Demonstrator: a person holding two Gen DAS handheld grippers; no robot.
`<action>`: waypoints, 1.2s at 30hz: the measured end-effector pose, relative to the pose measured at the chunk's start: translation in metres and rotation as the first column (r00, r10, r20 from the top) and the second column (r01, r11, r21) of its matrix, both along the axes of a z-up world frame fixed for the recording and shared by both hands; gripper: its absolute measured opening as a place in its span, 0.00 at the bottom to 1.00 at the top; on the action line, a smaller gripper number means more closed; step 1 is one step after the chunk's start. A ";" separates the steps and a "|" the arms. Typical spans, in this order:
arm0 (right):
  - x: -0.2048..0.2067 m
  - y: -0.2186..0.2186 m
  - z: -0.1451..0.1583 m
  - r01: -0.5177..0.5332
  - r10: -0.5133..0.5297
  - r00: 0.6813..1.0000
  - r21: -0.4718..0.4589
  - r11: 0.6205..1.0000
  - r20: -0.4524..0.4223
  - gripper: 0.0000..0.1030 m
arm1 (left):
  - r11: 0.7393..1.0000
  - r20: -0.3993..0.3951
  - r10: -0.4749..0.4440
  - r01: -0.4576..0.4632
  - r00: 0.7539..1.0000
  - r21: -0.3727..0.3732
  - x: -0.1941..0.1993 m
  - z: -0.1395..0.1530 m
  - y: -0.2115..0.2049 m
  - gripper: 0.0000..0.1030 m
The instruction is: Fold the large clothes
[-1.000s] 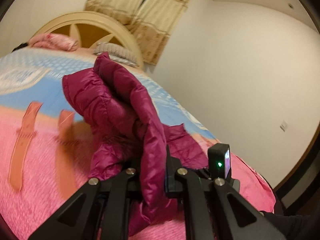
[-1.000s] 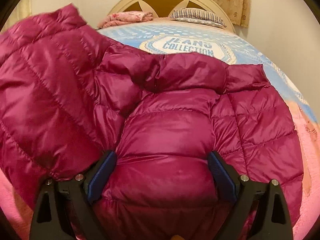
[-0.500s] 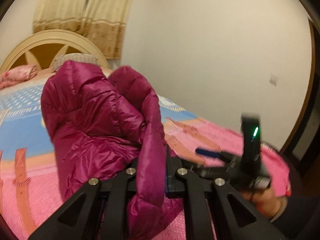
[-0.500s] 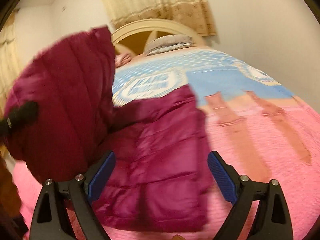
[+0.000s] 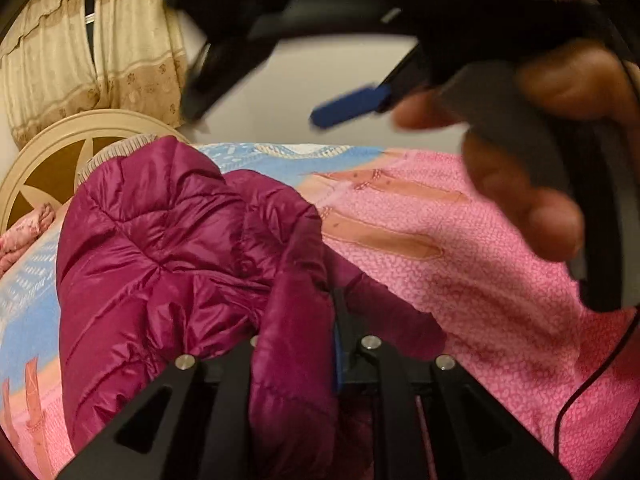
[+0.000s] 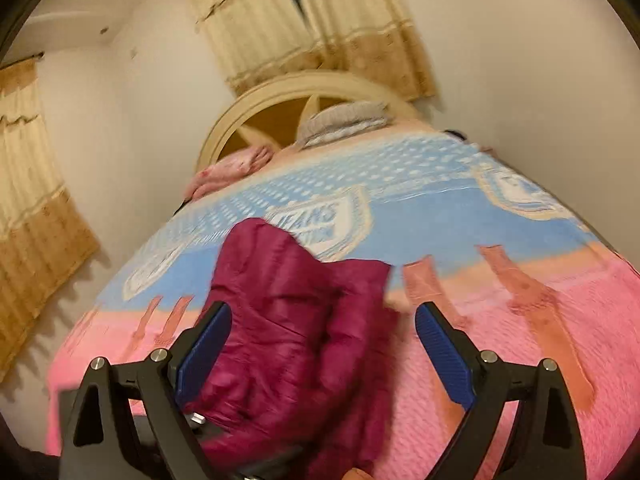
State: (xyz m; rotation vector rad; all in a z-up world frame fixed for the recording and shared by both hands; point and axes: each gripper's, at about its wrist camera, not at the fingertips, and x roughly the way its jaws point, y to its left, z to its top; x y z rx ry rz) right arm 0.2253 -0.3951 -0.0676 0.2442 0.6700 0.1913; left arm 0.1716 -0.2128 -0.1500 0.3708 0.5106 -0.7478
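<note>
Jacket (image 5: 168, 264) edge was pinched in left gripper (image 5: 296, 344) to carry the fold over bed (image 5: 460, 280); right gripper (image 6: 320, 356) gaped wide, empty.

Your left wrist view looks low and close along its fingers across the bed (image 5: 460, 264) toward the headboard (image 5: 52, 148). Your right wrist view sits higher, facing the same headboard (image 6: 288, 100); both share the magenta jacket (image 5: 168, 248).

Glossy quilted magenta jacket (image 5: 160, 248); nubbly matt pink blanket (image 5: 460, 280); ribbed blue, perhaps rubber, pads (image 6: 444, 356); smooth cream headboard (image 6: 280, 92), far
</note>
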 end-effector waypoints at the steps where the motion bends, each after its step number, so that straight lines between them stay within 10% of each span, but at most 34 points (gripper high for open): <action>1: 0.009 0.004 -0.005 -0.021 0.021 0.999 -0.007 1.000 -0.039 0.90 | 1.000 0.010 -0.007 0.007 1.000 0.005 -0.003 0.003 0.000 0.19; 9: 0.039 0.008 -0.061 -0.015 -0.003 0.966 -0.066 0.998 -0.258 0.90 | 1.000 0.031 -0.021 0.021 0.999 -0.022 -0.035 0.040 0.028 0.48; 13: 0.033 0.008 -0.074 -0.008 -0.016 0.961 -0.086 0.996 -0.275 0.90 | 0.993 0.093 0.033 -0.022 0.995 -0.115 -0.046 0.064 0.057 0.95; 22: 0.031 -0.012 -0.080 0.058 -0.075 0.964 -0.071 0.996 -0.255 0.90 | 0.935 0.044 0.339 -0.331 0.940 -0.126 0.042 0.046 0.099 1.00; 30: 0.009 -0.019 -0.019 0.196 -0.199 0.975 -0.037 0.980 -0.098 0.89 | 0.960 -0.003 0.264 -0.263 0.965 -0.098 0.039 0.017 0.047 1.00; 36: 0.018 -0.005 0.008 0.094 -0.088 0.995 0.166 0.982 -0.044 0.55 | 0.982 0.046 0.181 -0.178 0.982 -0.062 0.018 0.011 0.021 1.00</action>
